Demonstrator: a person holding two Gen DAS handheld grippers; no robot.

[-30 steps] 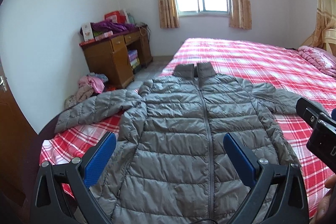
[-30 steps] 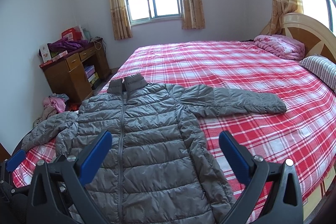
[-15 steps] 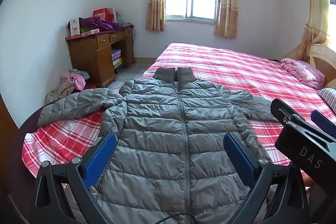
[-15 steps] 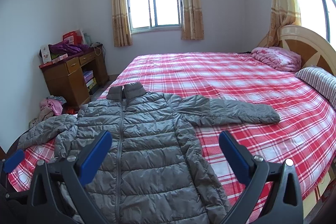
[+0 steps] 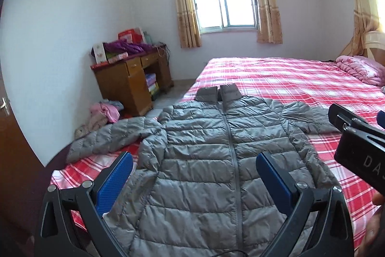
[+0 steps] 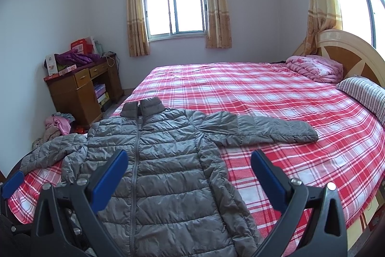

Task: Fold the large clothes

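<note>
A grey quilted down jacket [image 5: 216,160] lies flat, zipped, front up, on the red plaid bed [image 5: 288,74], collar away from me and both sleeves spread out. It also shows in the right wrist view [image 6: 163,160], its right sleeve [image 6: 264,129] stretched across the bed [image 6: 264,93]. My left gripper [image 5: 192,180] is open and empty above the jacket's lower half. My right gripper [image 6: 190,175] is open and empty above the jacket's lower right side. The right gripper's body [image 5: 358,148] shows at the right edge of the left wrist view.
A wooden desk [image 6: 79,93] with boxes and purple cloth stands by the left wall. A heap of pink clothes [image 6: 57,124] lies on the floor beside it. A pink quilt [image 6: 315,66], a striped pillow [image 6: 363,93] and the headboard [image 6: 349,49] are at the far right.
Both views have shifted a little as the grippers are raised and tilted; the left wrist view has swung back left. The jacket has not moved. Both grippers stay open.
</note>
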